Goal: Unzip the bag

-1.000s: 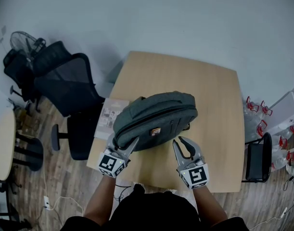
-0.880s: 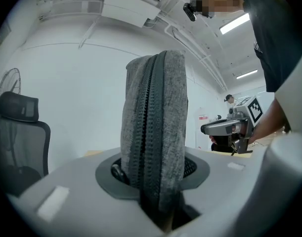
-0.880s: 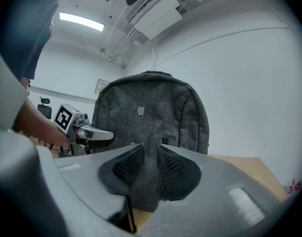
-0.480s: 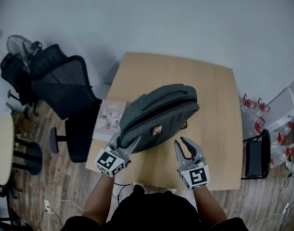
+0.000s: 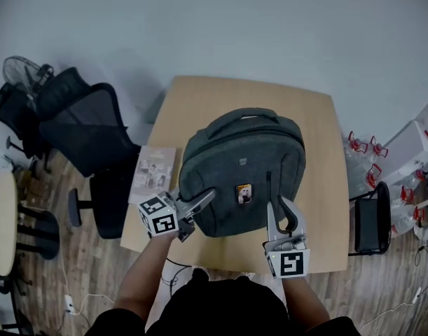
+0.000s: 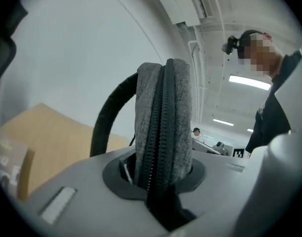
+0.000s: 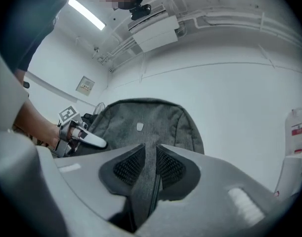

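A grey backpack (image 5: 242, 166) stands upright on the wooden table (image 5: 199, 103), its handle on top. My left gripper (image 5: 208, 197) is shut on the bag's left side edge. In the left gripper view, the grey fold with its black zipper (image 6: 163, 122) rises from between the pads (image 6: 116, 169). My right gripper (image 5: 284, 206) is at the bag's lower right side. Its jaws are closing, and a grey strip of the bag (image 7: 148, 167) fills the gap between the pads (image 7: 128, 167). The bag's front (image 7: 141, 127) and the left gripper (image 7: 86, 138) also show in the right gripper view.
A booklet (image 5: 154, 173) lies at the table's left edge. Black office chairs (image 5: 87, 131) and a fan (image 5: 21, 68) stand to the left, with a round table (image 5: 3, 222) further left. White crates with red clips (image 5: 368, 163) and a dark chair (image 5: 371, 226) are to the right.
The bag has gone from lying tilted to standing upright. My left gripper closed on its left edge and lifted. My right gripper moved forward onto the bag's lower right side.
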Tool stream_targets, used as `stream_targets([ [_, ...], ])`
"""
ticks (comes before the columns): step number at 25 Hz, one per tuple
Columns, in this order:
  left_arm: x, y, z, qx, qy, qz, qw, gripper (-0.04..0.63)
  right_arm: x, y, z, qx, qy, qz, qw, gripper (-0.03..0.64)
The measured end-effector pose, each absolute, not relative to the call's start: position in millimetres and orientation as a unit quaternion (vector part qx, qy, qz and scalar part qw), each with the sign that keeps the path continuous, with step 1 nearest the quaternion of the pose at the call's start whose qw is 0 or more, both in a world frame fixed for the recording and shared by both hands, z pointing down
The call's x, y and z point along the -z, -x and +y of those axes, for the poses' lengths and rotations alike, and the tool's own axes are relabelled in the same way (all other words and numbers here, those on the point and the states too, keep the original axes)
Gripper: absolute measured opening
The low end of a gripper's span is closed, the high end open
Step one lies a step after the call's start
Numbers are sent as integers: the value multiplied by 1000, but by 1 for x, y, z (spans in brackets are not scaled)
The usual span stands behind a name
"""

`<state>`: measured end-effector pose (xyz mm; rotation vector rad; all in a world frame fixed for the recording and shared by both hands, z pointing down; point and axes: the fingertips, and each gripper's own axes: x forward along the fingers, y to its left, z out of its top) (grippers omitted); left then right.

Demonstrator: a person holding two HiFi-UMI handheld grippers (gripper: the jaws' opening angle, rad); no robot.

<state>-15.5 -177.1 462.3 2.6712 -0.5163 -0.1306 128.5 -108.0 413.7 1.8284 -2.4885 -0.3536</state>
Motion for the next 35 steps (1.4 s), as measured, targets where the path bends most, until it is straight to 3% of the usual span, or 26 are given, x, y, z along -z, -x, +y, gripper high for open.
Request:
stream_targets([
  [4, -489, 0, -203, 29, -945, -178, 273, 110, -414, -136, -105, 109, -602, -790, 26, 71],
  [14, -540, 19, -282, -54, -919, -281, 271, 115, -423, -131, -105, 116, -583, -803, 31, 72],
  [25, -621, 22, -269, -21, -843, -311, 438, 118, -445, -118, -110, 100, -562, -819, 60, 71],
  [32, -658, 21, -259, -29, -808, -343, 478, 144, -447, -111, -112, 98, -558, -821, 68, 72],
  [35, -670, 29, -256, -49, -802, -366, 469, 196, -449, -111, -112, 96, -558, -821, 69, 72],
])
